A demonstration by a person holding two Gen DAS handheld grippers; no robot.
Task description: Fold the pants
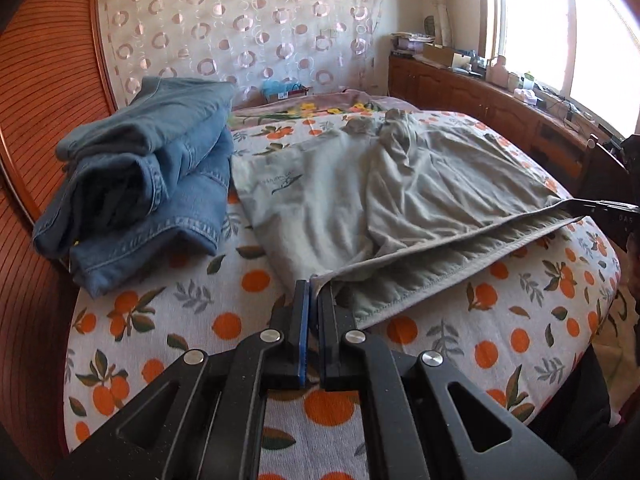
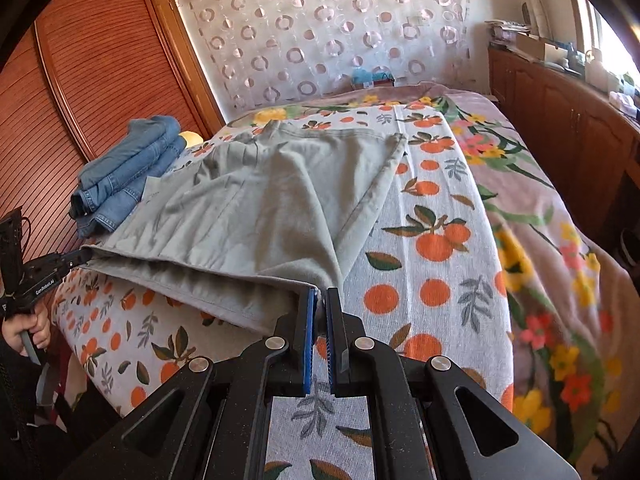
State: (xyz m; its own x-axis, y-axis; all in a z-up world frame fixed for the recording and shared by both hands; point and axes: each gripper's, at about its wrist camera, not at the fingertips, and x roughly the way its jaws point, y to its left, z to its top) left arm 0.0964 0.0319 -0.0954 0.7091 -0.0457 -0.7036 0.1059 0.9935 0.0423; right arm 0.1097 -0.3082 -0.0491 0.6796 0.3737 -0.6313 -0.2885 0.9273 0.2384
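Pants (image 1: 360,184), pale grey-green and soft, lie spread across the orange-print bedspread (image 1: 520,320) on the bed, with the near hem lifted a little off the cover. I have my left tongs (image 1: 314,296) pinched nearly closed on the near left corner of that hem, and my right tongs (image 2: 320,304) clamped the same way on the opposite corner; from the right wrist view I can see the cloth caught between the blue pads (image 2: 308,320), and the edge sags in a shallow curve between the two grips. The left wrist view shows the right tool at the far end of that edge, nipping it.

As I judge it, the fold is at an early to middle stage. The fabric looks doubled along the near edge, so the legs may already be laid one over the other, though I cannot be sure from the wrinkles. The far end is bunched and creased. What seems left is to carry this held edge up and over toward the far end, lay it flat, and perhaps fold once more.

A stack of folded jeans (image 1: 136,184) sits just beside the pants on the left, against the wooden wardrobe (image 2: 100,60), which suggests where the finished bundle belongs.
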